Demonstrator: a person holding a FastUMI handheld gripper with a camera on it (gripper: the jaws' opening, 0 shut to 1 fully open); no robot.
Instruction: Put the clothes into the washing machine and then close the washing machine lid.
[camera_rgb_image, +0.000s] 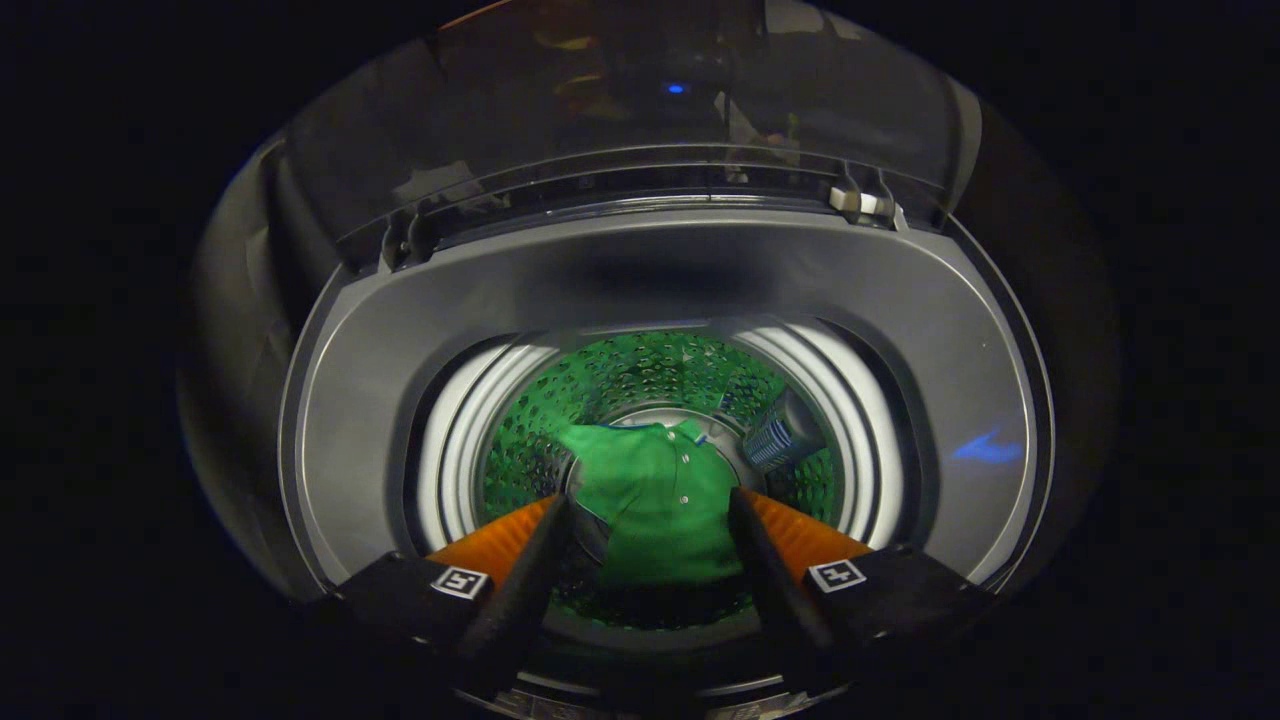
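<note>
Gripper view looks straight down into the top-loading washing machine (360, 420), whose grey top surround rings the opening. Its clear lid (640, 110) stands raised on the far side, hinged behind the opening, so it is well beyond the fingers and above the drum. Inside, the perforated drum (520, 450) shows a green cast from the one garment in it. That green shirt (655, 500) lies on the drum floor, directly below and ahead of the gripper (650, 505), seen in the gap between its fingers; its long axis runs away from the fingers, collar end farther off. The fingers stand spread wide and touch nothing; the shirt looks already let go. I judge the lid is what matters next: reaching it means going up and forward.
</note>
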